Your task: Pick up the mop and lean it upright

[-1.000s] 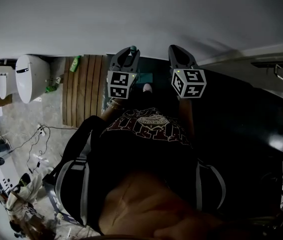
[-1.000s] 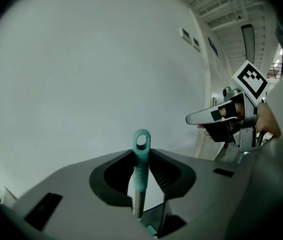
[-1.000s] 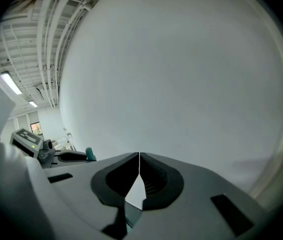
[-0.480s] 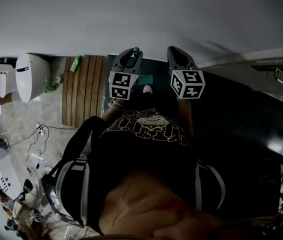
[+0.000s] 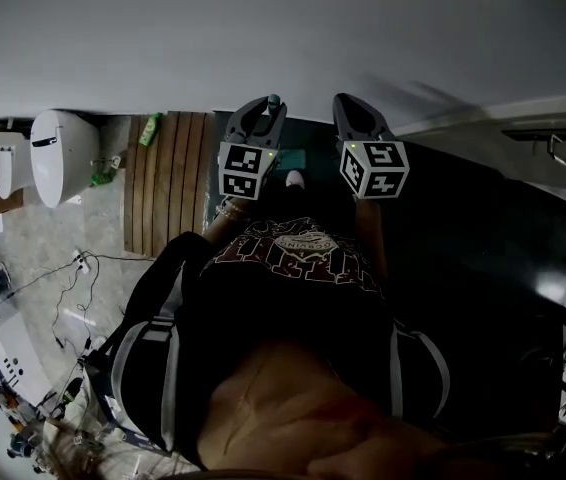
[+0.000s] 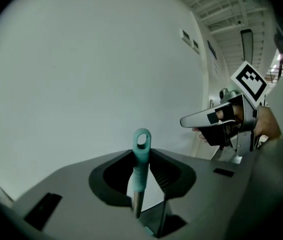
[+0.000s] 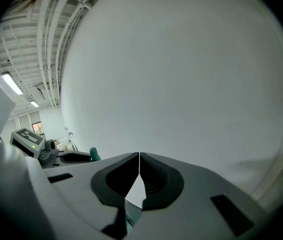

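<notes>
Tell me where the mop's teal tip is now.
Left gripper view: the teal tip stands clamped between the left hand-held gripper's jaws, facing the white wall, with the right hand-held gripper to its right.

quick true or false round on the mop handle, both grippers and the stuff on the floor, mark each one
1. The left gripper is closed on the mop handle. True.
2. The right gripper grips the handle too. False: its jaws are together with nothing between them.
3. In the head view a white toilet stands at the far left. True.
4. The wooden slat mat lies to the right of both grippers. False: it lies to their left, between the toilet and the left gripper.
5. The handle's teal tip has a hole through it. True.
</notes>
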Demonstrator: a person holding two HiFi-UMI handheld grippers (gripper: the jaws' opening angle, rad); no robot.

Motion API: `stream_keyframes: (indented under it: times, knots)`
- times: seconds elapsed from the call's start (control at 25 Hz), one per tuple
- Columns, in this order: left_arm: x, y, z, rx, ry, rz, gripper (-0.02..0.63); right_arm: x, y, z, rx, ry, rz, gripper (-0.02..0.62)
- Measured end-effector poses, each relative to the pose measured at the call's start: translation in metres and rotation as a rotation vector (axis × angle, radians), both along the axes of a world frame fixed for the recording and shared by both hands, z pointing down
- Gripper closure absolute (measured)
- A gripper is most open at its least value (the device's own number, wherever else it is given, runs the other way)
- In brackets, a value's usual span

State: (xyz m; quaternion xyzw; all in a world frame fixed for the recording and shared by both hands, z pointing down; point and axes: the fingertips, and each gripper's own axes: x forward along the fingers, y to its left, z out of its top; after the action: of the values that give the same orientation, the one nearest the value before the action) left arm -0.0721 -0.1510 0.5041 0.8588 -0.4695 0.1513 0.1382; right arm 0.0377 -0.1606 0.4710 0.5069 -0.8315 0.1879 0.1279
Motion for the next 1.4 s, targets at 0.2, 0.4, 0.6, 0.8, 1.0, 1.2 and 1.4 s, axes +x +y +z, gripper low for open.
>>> stream_keyframes:
  times: [0.2,0.4,0.6,0.8,1.0,1.2,1.4]
  knots:
    - [0.002,-0.003,0.003,-0.004,0.003,0.004,0.462,0.003,0.000,0.004,-0.005,0.000,0.005,0.575]
    - [0.000,-0.006,0.003,-0.004,0.003,0.001,0.462,0.006,0.000,0.004,-0.009,0.001,0.013,0.575]
    - [0.000,-0.011,0.001,-0.003,0.001,0.003,0.462,0.010,0.001,0.002,-0.012,0.004,0.025,0.575]
    - [0.003,-0.019,0.003,-0.005,-0.003,0.007,0.462,0.018,0.000,0.005,-0.017,0.009,0.041,0.575]
    - [0.004,-0.028,0.004,-0.005,-0.007,0.014,0.462,0.019,-0.002,0.004,-0.023,0.000,0.053,0.575]
    - [0.004,-0.037,0.005,-0.013,-0.013,0.030,0.462,0.020,-0.006,0.003,-0.019,-0.003,0.065,0.575]
    - [0.010,-0.048,0.009,-0.015,-0.020,0.043,0.462,0.026,-0.013,0.003,-0.014,-0.006,0.080,0.575]
